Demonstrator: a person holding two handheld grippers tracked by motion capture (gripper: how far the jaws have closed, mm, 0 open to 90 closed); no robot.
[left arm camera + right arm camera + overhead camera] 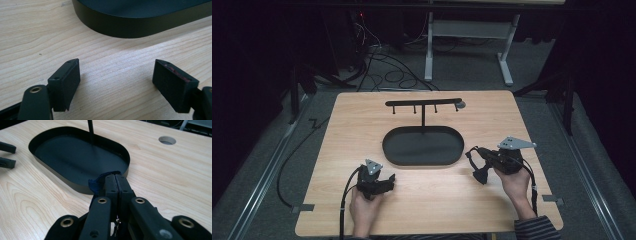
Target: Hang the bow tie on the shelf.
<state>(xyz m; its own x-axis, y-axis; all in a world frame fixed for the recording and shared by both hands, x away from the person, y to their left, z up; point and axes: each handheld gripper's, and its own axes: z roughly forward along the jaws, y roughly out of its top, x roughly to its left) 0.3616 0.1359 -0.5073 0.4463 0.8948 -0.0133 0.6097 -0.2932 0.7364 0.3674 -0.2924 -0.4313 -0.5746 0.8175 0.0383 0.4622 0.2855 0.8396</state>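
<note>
The right claw (115,178) was pressed together on a dark blue strap (94,185), pinching it just over the near rim of the black oval tray (62,177). The left claw (116,75) stood spread above bare table (112,53), holding nothing. The high view showed the strap (481,172) hanging below the right claw (472,155), and a hook rack (423,103) rising from the tray (422,159).
</note>
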